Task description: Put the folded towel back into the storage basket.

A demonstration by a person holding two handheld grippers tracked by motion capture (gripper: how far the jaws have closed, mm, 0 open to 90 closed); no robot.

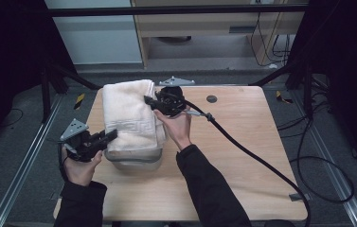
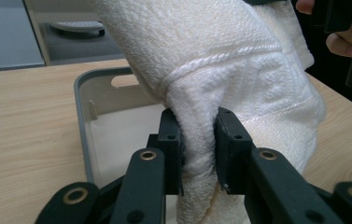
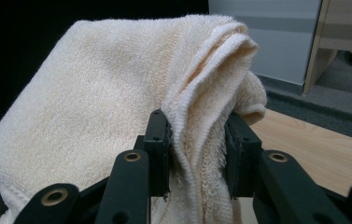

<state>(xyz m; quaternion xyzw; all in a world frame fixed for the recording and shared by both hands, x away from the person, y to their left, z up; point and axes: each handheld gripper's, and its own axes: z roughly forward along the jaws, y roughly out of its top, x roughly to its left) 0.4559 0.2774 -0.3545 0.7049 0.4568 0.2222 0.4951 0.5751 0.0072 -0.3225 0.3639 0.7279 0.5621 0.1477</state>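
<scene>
Wood table [image 1: 242,142]: L gripper [image 2: 197,140] & R gripper [image 3: 196,140] both pinch cream towel [image 1: 131,116], folded, over grey bin [image 2: 82,116].

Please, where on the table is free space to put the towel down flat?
The widest bare wood lies on the right half of the table, between the right forearm, the cable and the right edge. A narrower strip lies along the near edge. The left is crowded: towel, grey bin, both claws.
</scene>
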